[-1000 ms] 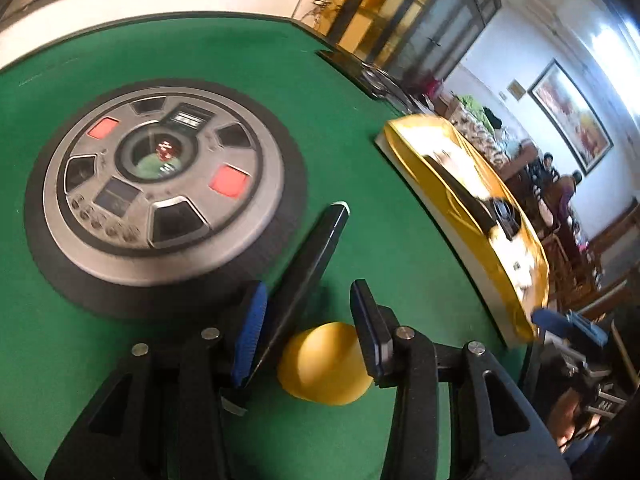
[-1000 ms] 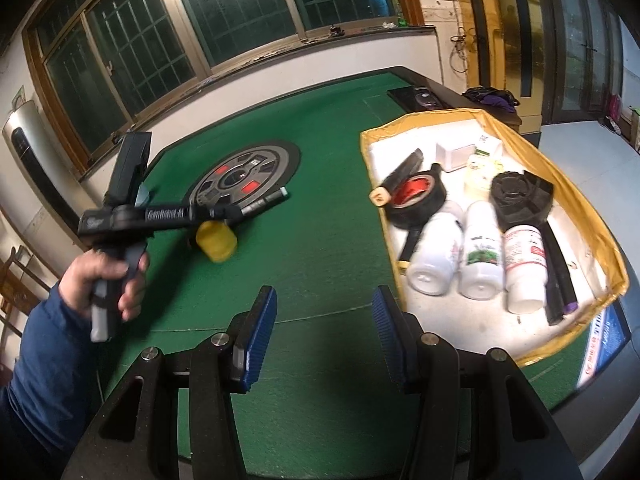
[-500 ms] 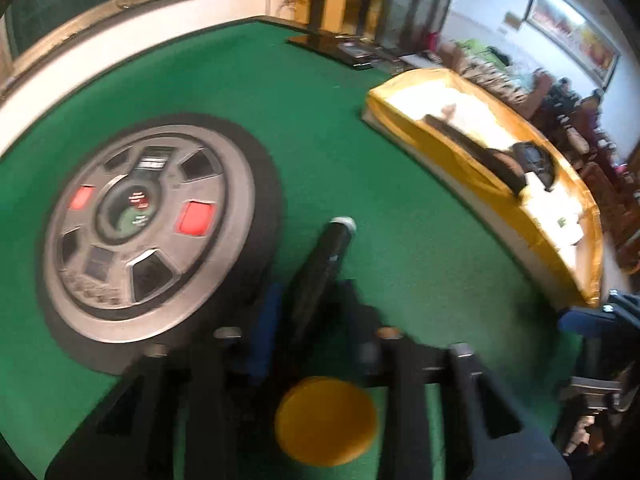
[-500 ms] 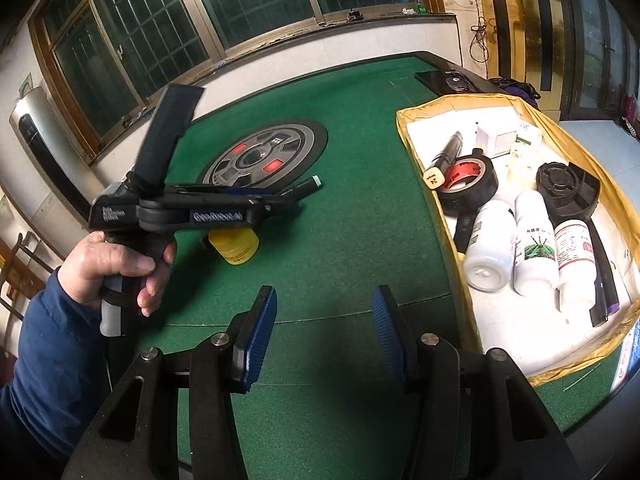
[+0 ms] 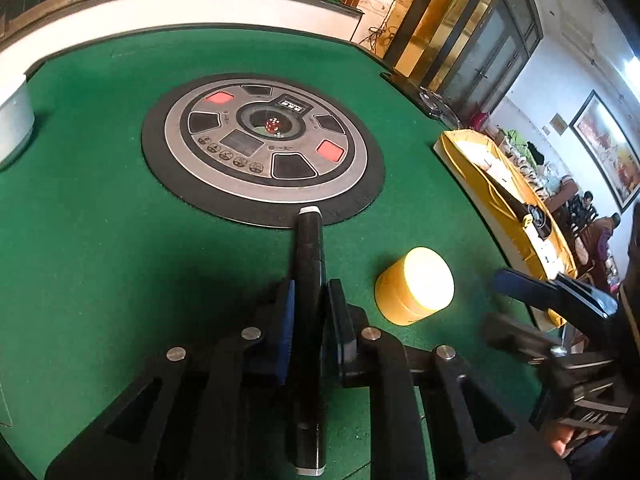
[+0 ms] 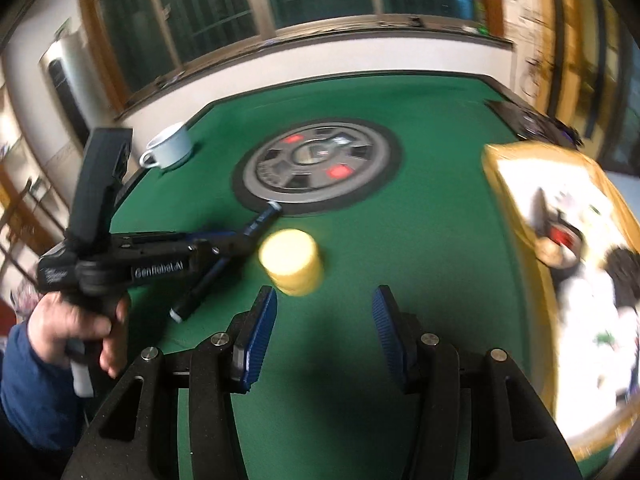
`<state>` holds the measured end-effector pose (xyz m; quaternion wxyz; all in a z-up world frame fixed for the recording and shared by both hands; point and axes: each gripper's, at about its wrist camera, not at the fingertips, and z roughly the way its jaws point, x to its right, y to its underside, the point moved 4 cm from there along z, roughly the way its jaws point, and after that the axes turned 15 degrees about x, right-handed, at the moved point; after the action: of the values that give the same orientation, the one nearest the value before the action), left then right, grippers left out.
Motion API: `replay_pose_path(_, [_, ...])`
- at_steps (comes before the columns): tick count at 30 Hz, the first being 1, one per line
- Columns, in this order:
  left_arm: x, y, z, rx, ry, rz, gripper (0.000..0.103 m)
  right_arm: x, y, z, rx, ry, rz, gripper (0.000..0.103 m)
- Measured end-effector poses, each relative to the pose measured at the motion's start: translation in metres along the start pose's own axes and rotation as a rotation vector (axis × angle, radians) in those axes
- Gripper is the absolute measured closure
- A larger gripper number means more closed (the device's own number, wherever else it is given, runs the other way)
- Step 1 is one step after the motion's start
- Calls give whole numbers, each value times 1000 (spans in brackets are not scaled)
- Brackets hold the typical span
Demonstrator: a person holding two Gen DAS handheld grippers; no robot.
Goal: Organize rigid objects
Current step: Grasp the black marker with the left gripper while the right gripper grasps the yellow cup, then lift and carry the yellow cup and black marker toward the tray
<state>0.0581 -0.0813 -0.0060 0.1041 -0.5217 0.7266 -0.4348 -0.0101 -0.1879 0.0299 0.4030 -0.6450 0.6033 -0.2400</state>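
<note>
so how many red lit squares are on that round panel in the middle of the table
2. One red square is at the panel's far left, beyond the dice dome; the other is on its right side, nearer the yellow tub.

Black marker (image 5: 308,280) clamped, yellow jar (image 5: 414,286) standing free

The marker is a long black stick with pale end caps, gripped mid-length between the left tongs (image 5: 310,300), pointing toward the round control disc. The short yellow cylinder stands upright on the green surface (image 5: 100,220), just beside the marker. A yellow-rimmed tray (image 5: 480,184) at the edge holds white bottles and black items.
</note>
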Motion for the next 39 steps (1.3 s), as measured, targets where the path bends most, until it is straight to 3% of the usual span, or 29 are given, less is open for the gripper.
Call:
replay_pose_path(4, [8, 1, 4, 17, -20, 38, 89, -17, -1, 34, -38, 20, -87, 58])
replay_pose_path(8, [12, -1, 8, 36, -41, 73, 89, -25, 0, 52, -56, 15, -91, 58])
replay_pose_path(10, [16, 0, 8, 42, -61, 111, 89, -25, 0, 58, -55, 52, -114, 59])
replay_pose_path(12, [18, 0, 9, 46, -76, 142, 89, -23, -1, 61, -51, 45, -108, 68])
replay_pose_path(21, [25, 4, 10, 49, -120, 240, 90, -20, 0, 60, -22, 57, -87, 68])
replay_pose_path(29, [26, 4, 7, 58, -133, 246, 91, -17, 2, 51, 12, 51, -70, 68])
replay_pose_path(39, [40, -14, -26, 299, -244, 309, 91, 5, -2, -7, 172, 126, 31, 68])
